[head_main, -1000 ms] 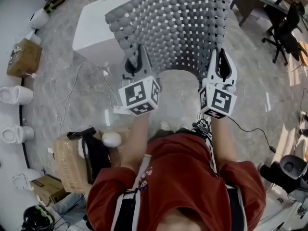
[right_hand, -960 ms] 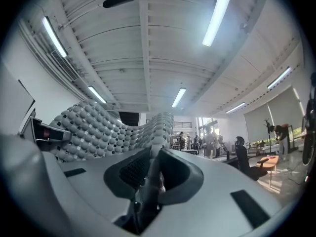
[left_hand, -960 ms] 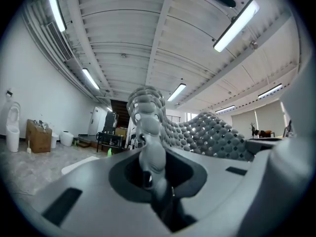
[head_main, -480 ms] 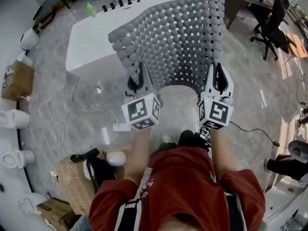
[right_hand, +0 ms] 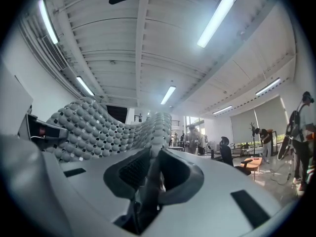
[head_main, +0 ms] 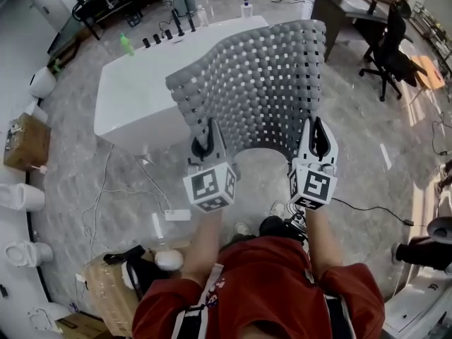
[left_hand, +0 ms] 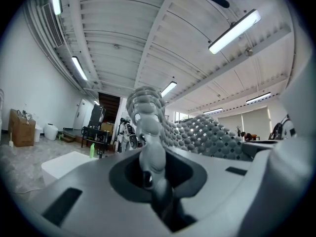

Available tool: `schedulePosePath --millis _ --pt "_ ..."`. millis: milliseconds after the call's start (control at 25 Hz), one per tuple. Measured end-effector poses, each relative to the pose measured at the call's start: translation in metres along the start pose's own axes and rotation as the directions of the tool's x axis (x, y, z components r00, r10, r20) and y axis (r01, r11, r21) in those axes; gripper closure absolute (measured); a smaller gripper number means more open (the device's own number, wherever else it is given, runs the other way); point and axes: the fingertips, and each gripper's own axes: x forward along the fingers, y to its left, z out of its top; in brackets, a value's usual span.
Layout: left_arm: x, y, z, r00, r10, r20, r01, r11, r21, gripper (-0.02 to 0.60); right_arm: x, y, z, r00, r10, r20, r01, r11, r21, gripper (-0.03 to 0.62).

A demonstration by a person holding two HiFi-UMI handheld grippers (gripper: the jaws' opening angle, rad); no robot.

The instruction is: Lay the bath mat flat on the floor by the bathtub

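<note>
The grey bath mat is held up in the air, spread between the two grippers. Its near edge is clamped in the closed jaws of the left gripper at the left corner and of the right gripper at the right corner, and its far part rises in front of the white bathtub. The carrying and spreading step is judged to be in hand, and for the next move the mat would need to be lowered onto the floor beside the bathtub, with both corners released only once it lies flat.
</note>
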Motion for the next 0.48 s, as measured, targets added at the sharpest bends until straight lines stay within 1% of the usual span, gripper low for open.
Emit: schedulePosePath --millis 160,480 --pt "0.018 -0.019 -0.002 1.000 -0.006 0.000 0.006 1.000 0.005 0.519 0.013 -0.020 -0.006 1.000 -0.009 -0.002 0.009 1.000 0.009 0.517" --pt "0.064 -0.068 -0.009 0.999 -0.032 -0.014 0.033 0.999 0.018 0.520 0.045 -0.075 -0.021 0.999 -0.043 -0.025 0.044 0.999 0.026 0.517"
